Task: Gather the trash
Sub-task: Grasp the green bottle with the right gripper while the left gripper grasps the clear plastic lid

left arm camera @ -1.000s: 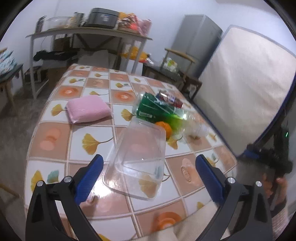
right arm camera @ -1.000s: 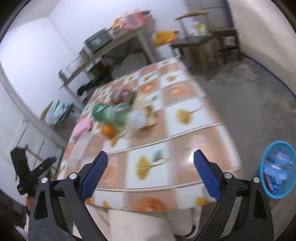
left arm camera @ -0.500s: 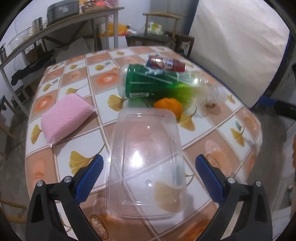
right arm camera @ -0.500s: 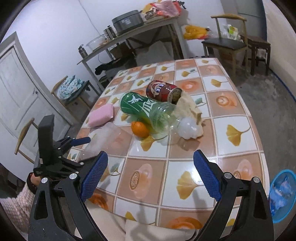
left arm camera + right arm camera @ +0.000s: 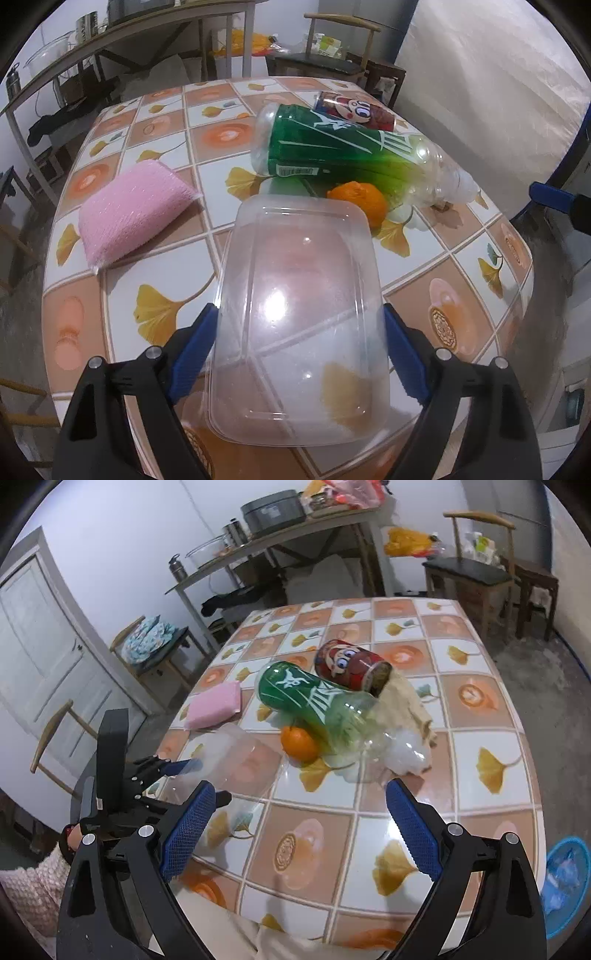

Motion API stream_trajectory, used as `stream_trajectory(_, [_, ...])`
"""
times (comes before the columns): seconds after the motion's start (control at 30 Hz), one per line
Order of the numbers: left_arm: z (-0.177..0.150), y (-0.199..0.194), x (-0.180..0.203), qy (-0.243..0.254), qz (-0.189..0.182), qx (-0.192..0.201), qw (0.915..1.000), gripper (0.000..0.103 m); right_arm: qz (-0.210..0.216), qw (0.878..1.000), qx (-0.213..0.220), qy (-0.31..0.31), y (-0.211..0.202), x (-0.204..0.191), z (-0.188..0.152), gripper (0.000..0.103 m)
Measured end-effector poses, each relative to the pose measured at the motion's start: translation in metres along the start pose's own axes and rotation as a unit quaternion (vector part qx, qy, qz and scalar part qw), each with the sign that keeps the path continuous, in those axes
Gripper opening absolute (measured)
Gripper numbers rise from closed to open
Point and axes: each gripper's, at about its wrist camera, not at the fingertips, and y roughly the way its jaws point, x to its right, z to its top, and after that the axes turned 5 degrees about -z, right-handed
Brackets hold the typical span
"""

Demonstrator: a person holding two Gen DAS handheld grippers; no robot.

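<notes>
A clear plastic container (image 5: 299,314) lies upside down on the tiled table (image 5: 147,266). My left gripper (image 5: 299,347) is open with its blue fingers on either side of the container's near half, close to its walls. Beyond it lie an orange (image 5: 358,201), a green plastic bottle (image 5: 351,151) on its side and a red cartoon can (image 5: 354,110). My right gripper (image 5: 295,830) is open and empty above the table's near edge. In its view the container (image 5: 240,760), orange (image 5: 299,744), bottle (image 5: 314,705), can (image 5: 351,666) and crumpled clear plastic (image 5: 406,753) show.
A pink sponge (image 5: 133,214) lies at the table's left. A beige cloth (image 5: 402,698) sits by the can. A blue bin (image 5: 565,878) with trash stands on the floor at the right. Chairs, a shelf table and a mattress surround the table.
My left gripper has moved forward and down so its fingers now flank the clear container. My right gripper swung toward the table and steadied over its near edge.
</notes>
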Motion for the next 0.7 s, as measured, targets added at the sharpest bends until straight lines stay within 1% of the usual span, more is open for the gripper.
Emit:
stream_trajectory(0.1, [-0.006,-0.007,-0.004,-0.016,-0.007,0.005,0.9998,0.084,0.003,1.0,-0.003,-0.022,0.005,-0.006,0.011,0.089])
stream_trajectory(0.17, [-0.013,-0.012,-0.007,-0.027,-0.008,0.011,0.9995,0.084,0.013,0.999,-0.008,-0.04,0.013,-0.01,0.023,0.089])
stream_trajectory(0.27, [-0.022,-0.019,-0.011,-0.038,-0.002,0.021,0.9991,0.084,0.023,0.998,-0.027,-0.051,0.032,-0.012,0.039,0.089])
stream_trajectory(0.33, [-0.027,-0.023,-0.012,-0.041,0.002,0.025,0.9989,0.084,0.028,0.997,-0.045,-0.056,0.048,-0.013,0.051,0.085])
stream_trajectory(0.37, [-0.029,-0.025,-0.013,-0.043,0.003,0.026,0.9987,0.084,0.028,0.997,-0.052,-0.057,0.055,-0.014,0.057,0.081])
stream_trajectory(0.47, [-0.034,-0.028,-0.016,-0.046,0.005,0.03,0.9985,0.084,0.004,0.994,-0.07,-0.086,0.077,-0.022,0.071,0.077])
stream_trajectory(0.6, [-0.037,-0.03,-0.018,-0.05,0.004,0.034,0.9981,0.084,-0.037,0.985,-0.088,-0.142,0.104,-0.035,0.08,0.073])
stream_trajectory(0.7, [-0.037,-0.03,-0.018,-0.049,0.005,0.035,0.9982,0.084,-0.068,0.976,-0.102,-0.181,0.122,-0.042,0.081,0.073])
